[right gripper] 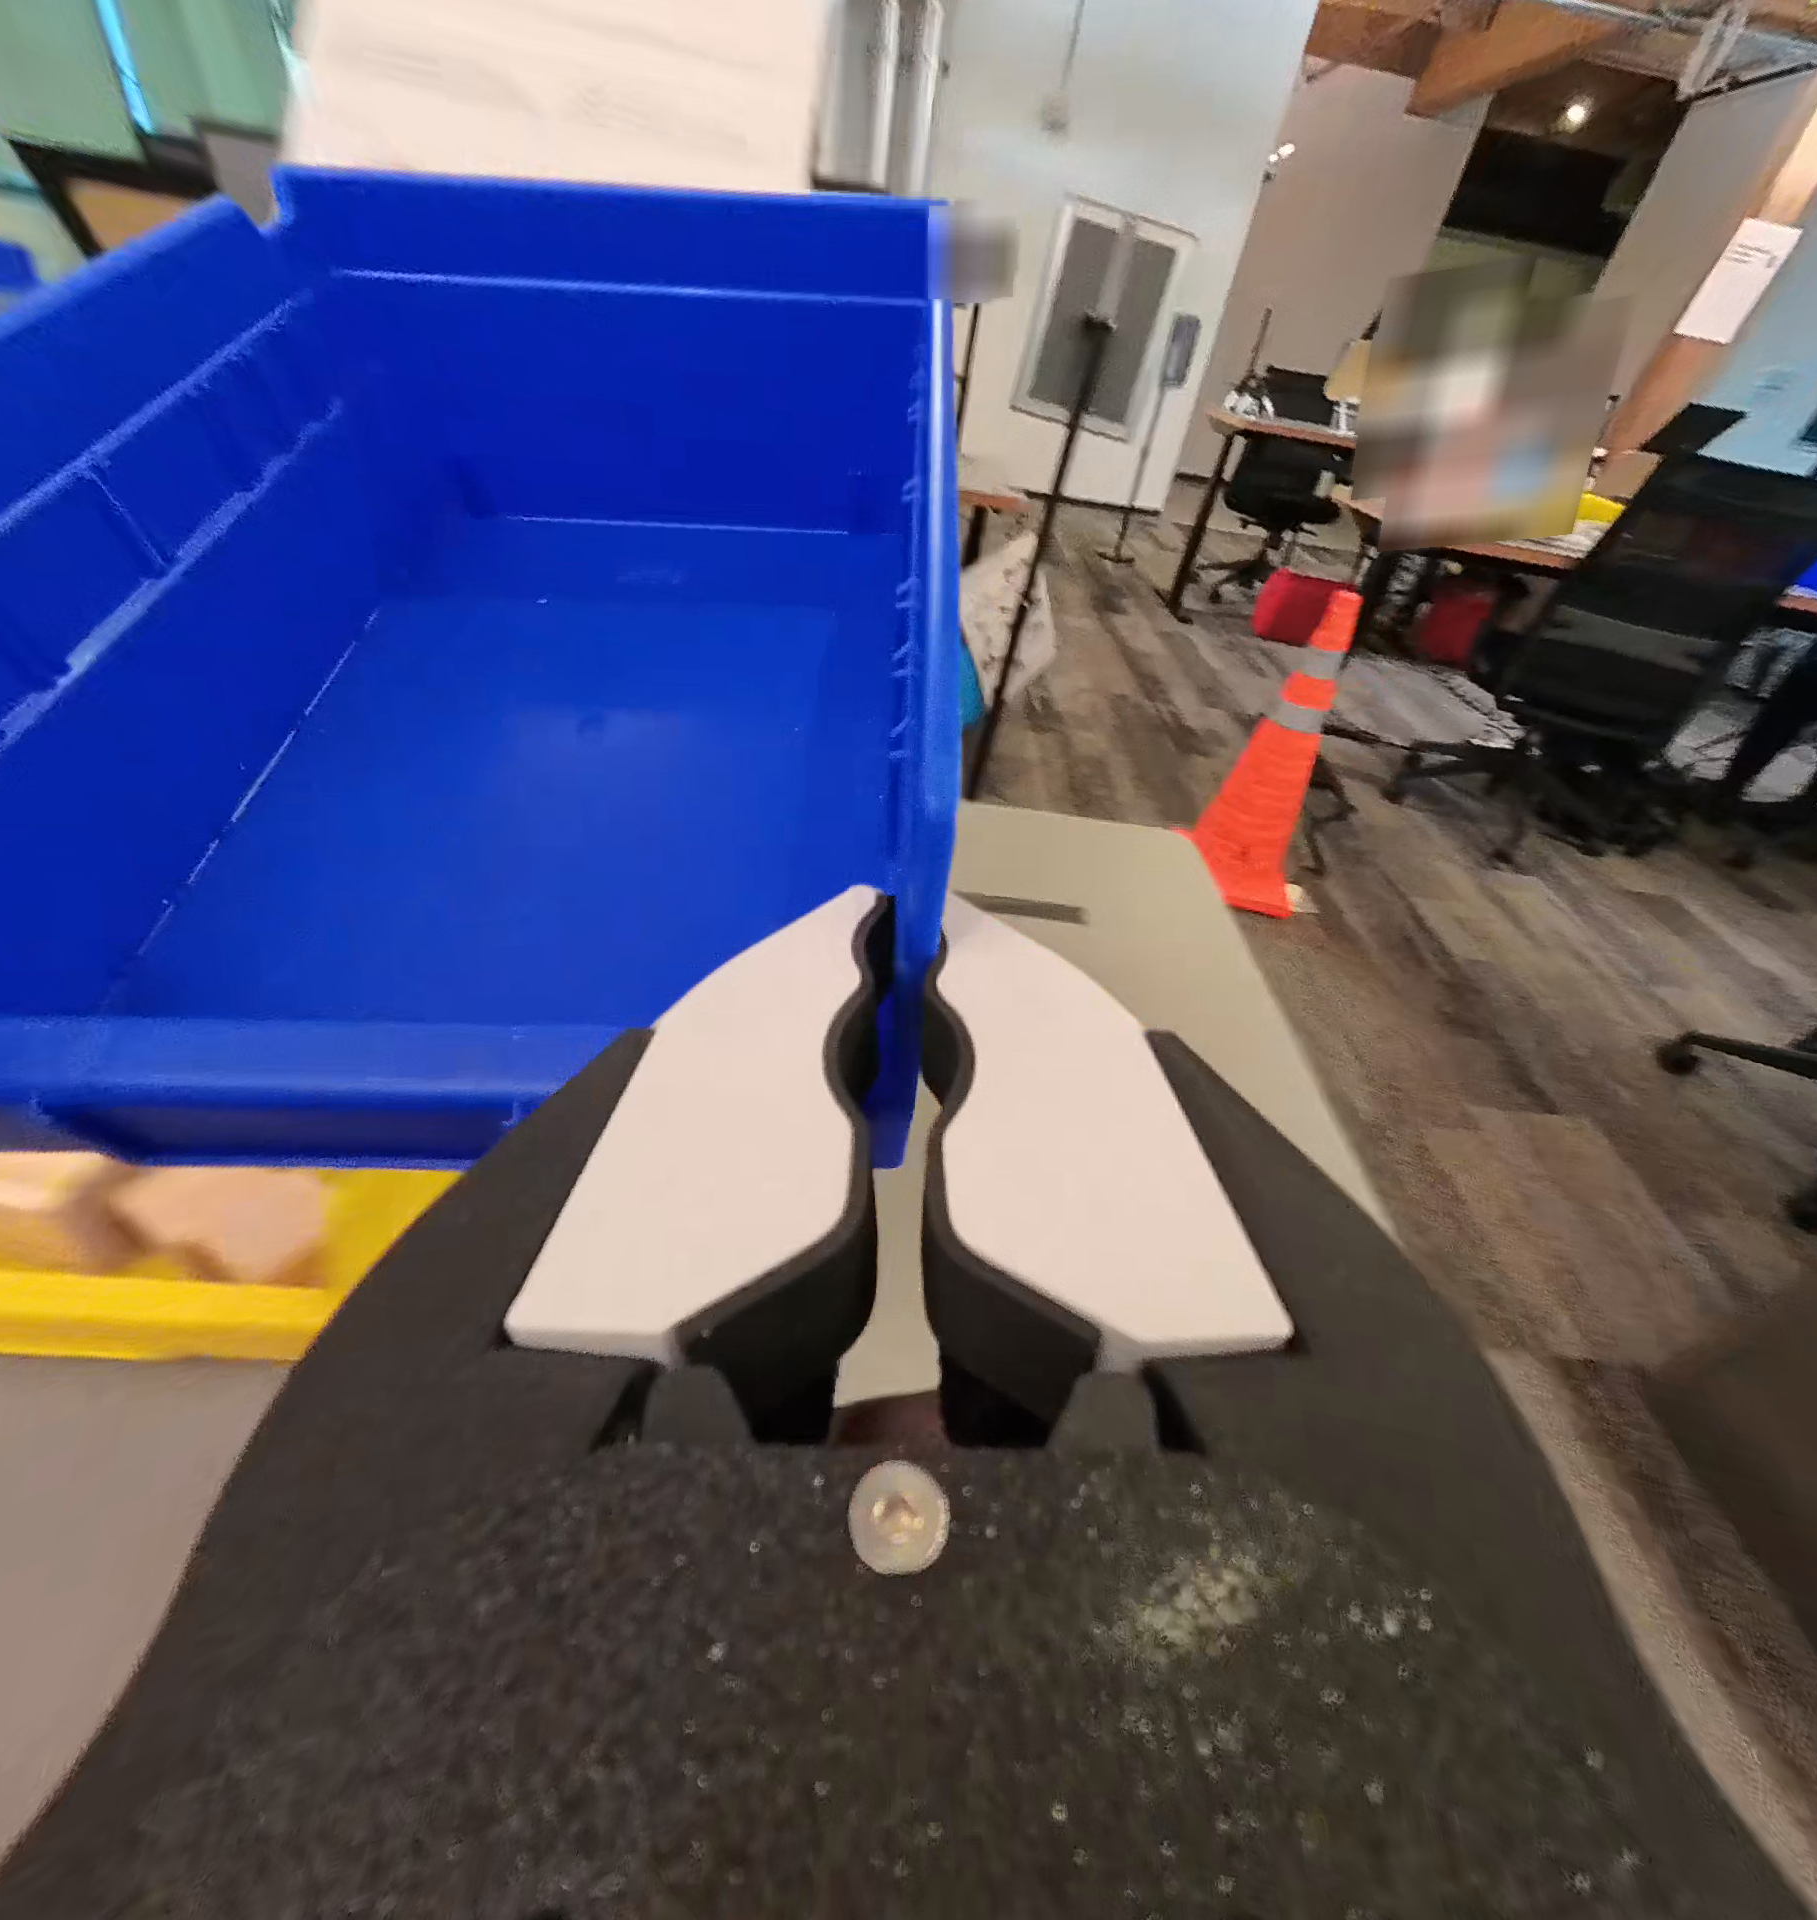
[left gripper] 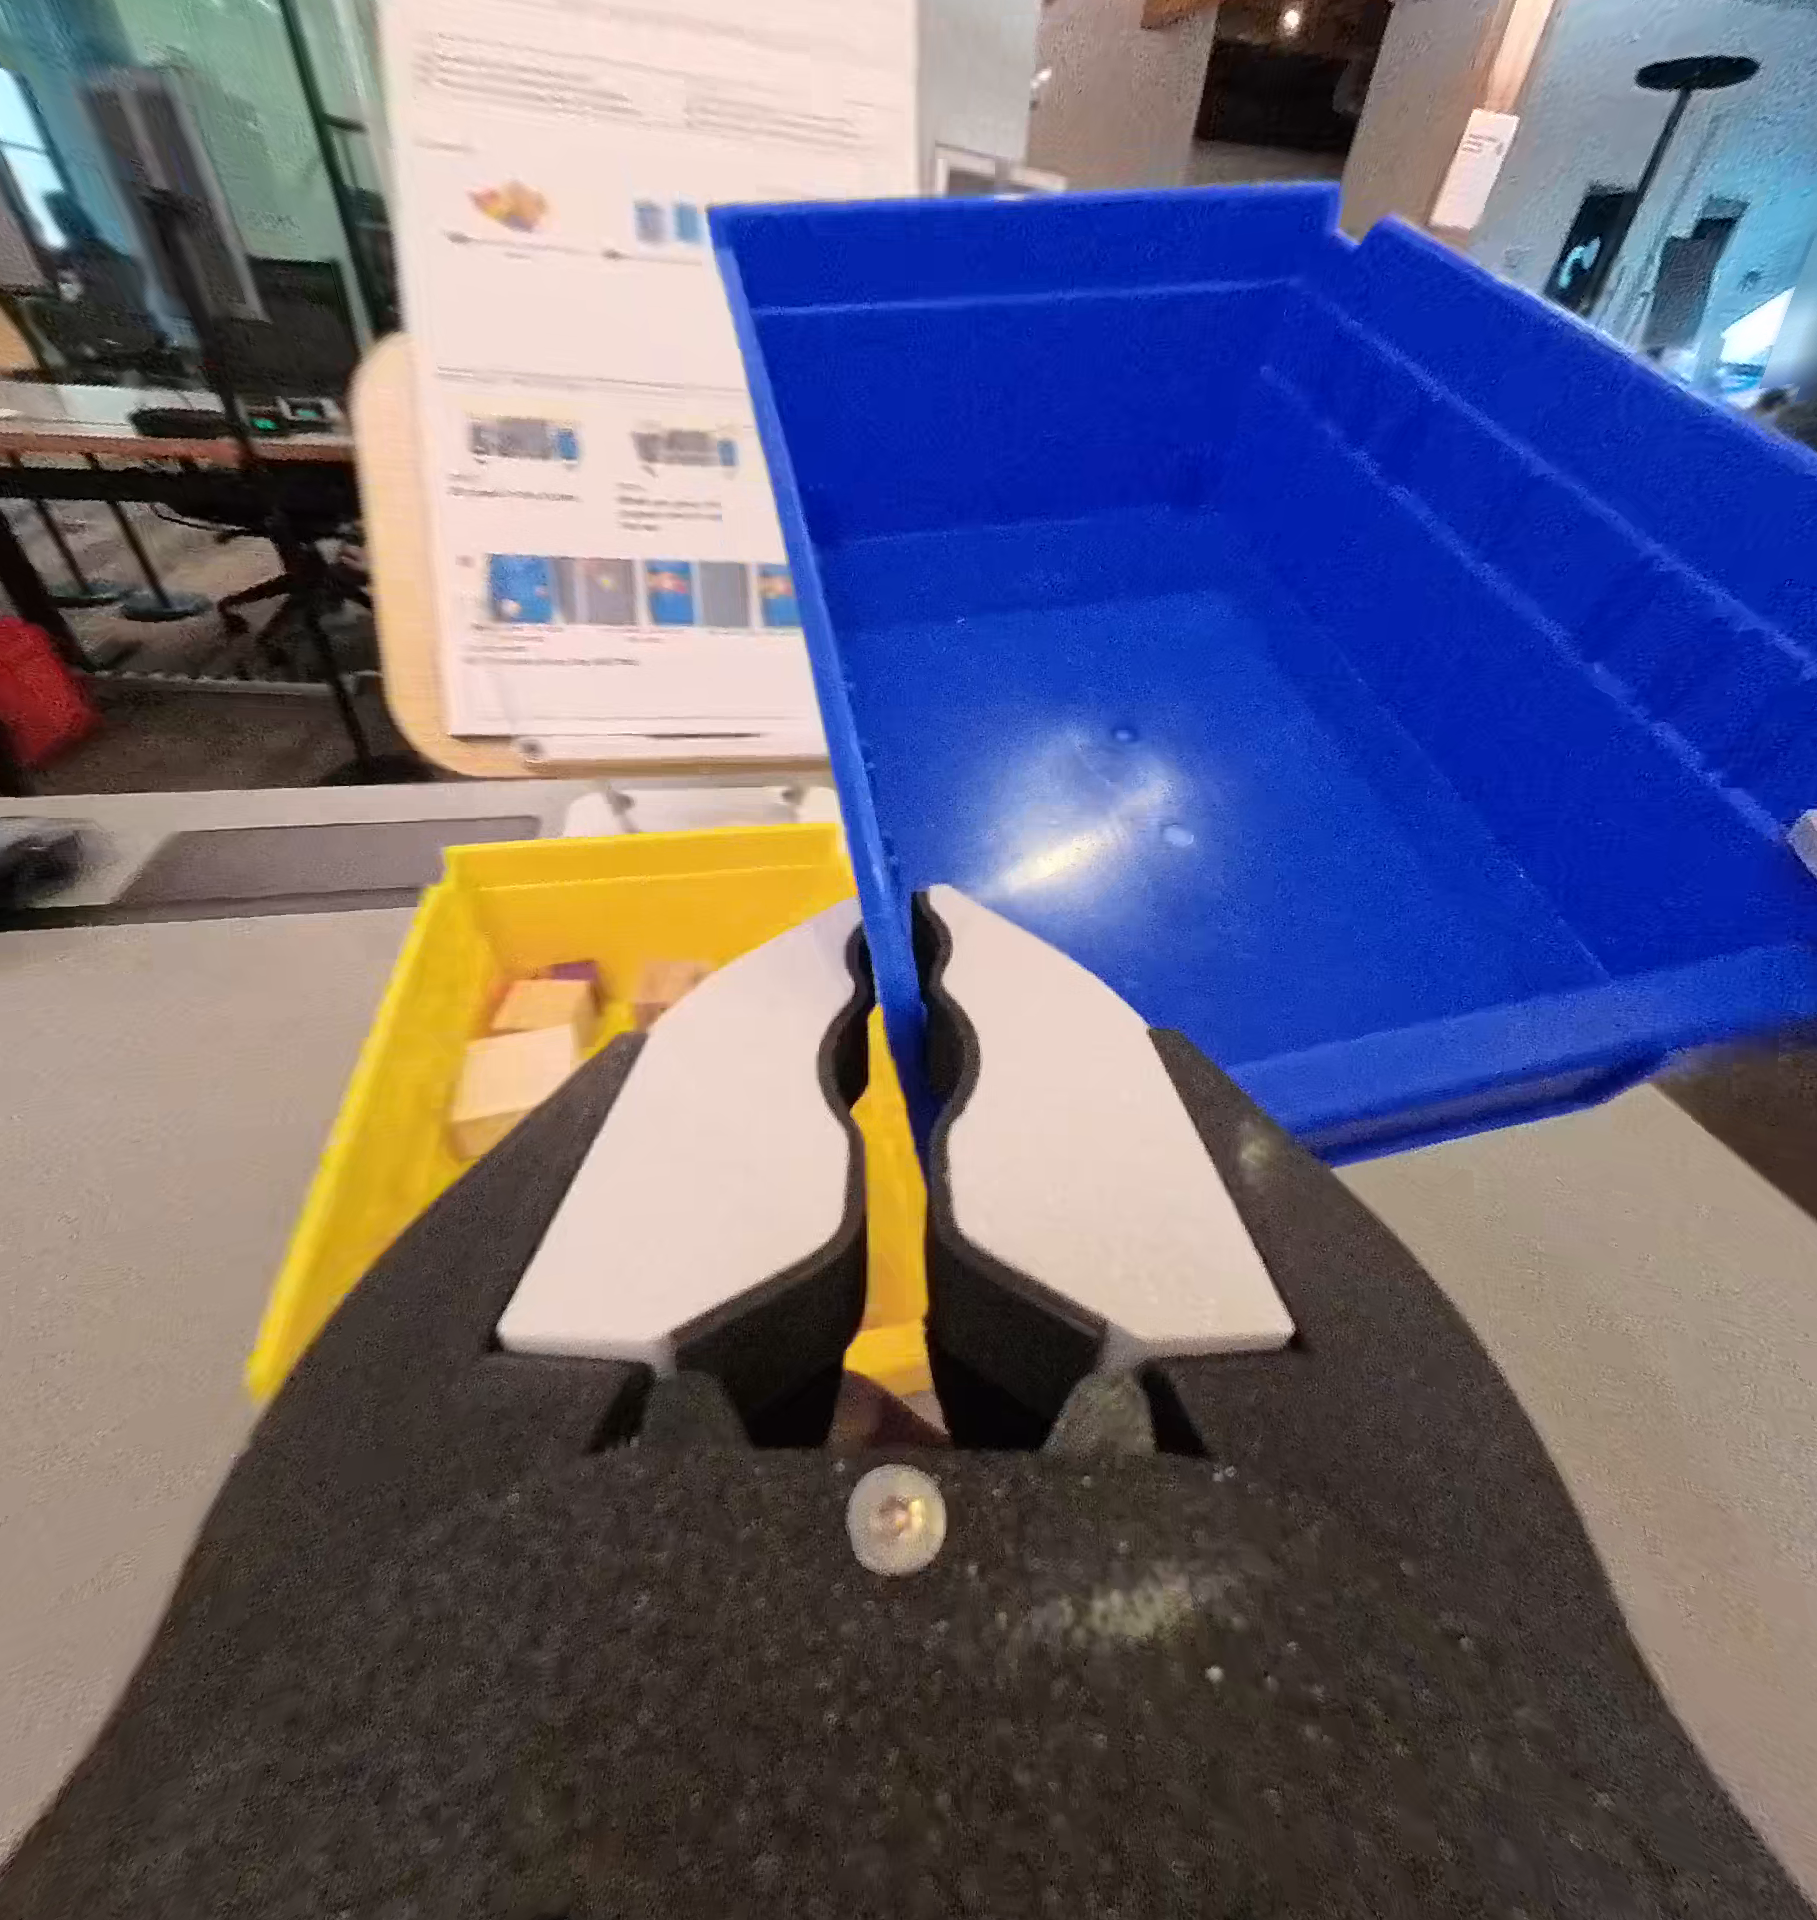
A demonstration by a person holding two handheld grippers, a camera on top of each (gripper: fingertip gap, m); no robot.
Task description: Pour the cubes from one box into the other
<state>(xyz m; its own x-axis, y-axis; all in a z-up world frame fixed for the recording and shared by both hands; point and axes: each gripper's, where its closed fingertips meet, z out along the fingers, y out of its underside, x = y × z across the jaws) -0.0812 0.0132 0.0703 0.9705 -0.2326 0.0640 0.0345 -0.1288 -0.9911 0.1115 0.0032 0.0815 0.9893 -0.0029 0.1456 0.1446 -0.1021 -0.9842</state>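
Note:
A blue box (left gripper: 1247, 675) is held up off the table, tilted, and its inside is empty. My left gripper (left gripper: 896, 914) is shut on its left wall. My right gripper (right gripper: 909, 920) is shut on its right wall; the blue box (right gripper: 468, 727) fills the left of the right wrist view. A yellow box (left gripper: 384, 1122) sits on the table below and left of it, with several wooden cubes (left gripper: 530, 1049) inside. In the right wrist view the yellow box (right gripper: 125, 1320) and blurred cubes (right gripper: 208, 1226) lie under the blue box's near edge.
The grey table (left gripper: 104, 1247) carries the boxes; its right edge (right gripper: 1288, 1039) drops to the floor. A white instruction board (left gripper: 613, 416) stands behind the boxes. An orange traffic cone (right gripper: 1278, 769), chairs and desks stand on the floor to the right.

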